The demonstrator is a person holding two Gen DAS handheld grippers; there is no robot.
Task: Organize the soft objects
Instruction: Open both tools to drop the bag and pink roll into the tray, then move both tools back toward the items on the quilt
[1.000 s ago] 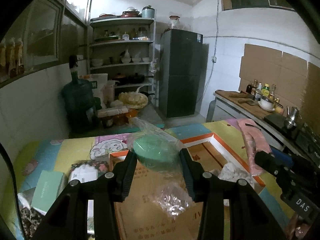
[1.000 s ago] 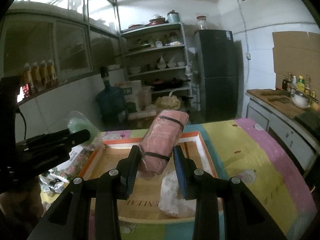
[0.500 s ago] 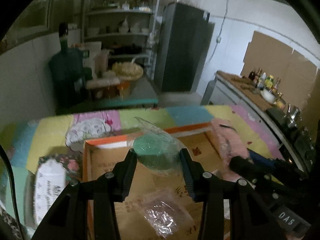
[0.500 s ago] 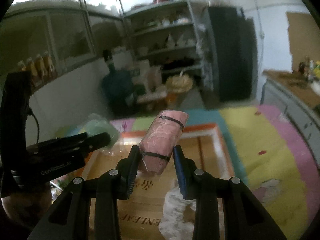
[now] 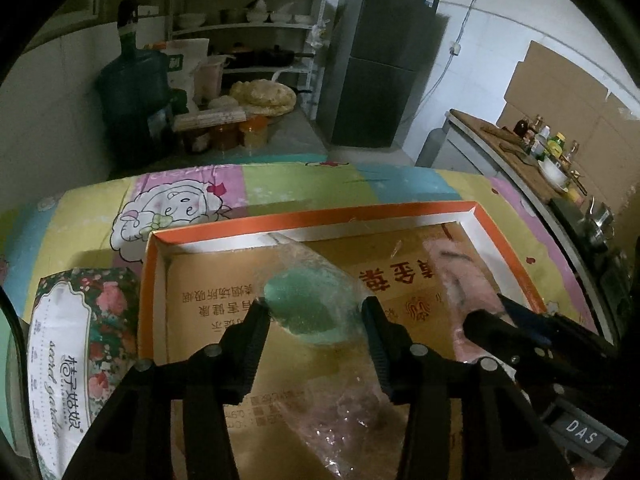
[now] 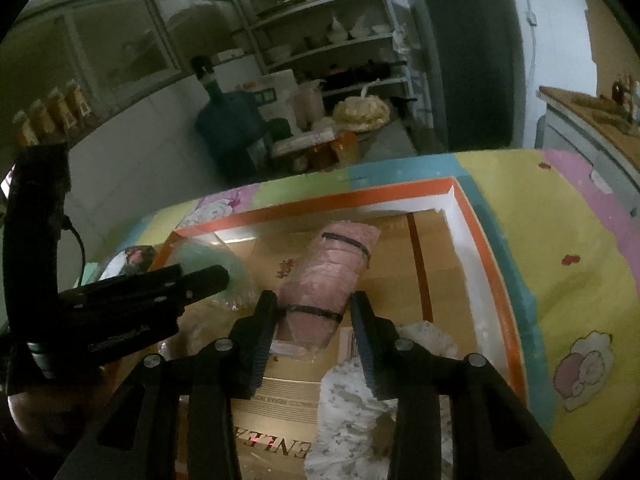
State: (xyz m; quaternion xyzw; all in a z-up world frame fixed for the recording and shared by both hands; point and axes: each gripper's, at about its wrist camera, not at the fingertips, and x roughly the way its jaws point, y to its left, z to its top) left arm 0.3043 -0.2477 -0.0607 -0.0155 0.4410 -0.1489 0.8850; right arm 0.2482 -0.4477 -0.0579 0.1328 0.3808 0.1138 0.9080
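Observation:
A green soft pad in a clear bag [image 5: 308,304] lies low in the orange-rimmed cardboard box [image 5: 320,220], between the fingers of my left gripper [image 5: 314,306]. Its jaws are opening, and a sliver of loose plastic separates the right pad from the green. A pink roll tied with black bands [image 6: 332,276] rests on the box floor [image 6: 400,248] between the fingers of my right gripper [image 6: 314,308]. Those jaws are also opening, with a small gap at the right pad. Each gripper shows in the other's view: right gripper [image 5: 486,312], left gripper [image 6: 200,274].
A white fluffy bundle [image 6: 352,400] and a crumpled clear bag [image 5: 344,420] lie in the box near me. A floral tissue pack [image 5: 68,344] sits left of the box on the patchwork cloth [image 5: 280,184]. Behind stand a water jug [image 5: 132,96], shelves, a fridge [image 5: 384,56] and a counter [image 5: 520,144].
Both grippers have tipped down and sunk into the box with their loads. Both pairs of jaws have widened slightly around the green bag and the pink roll.

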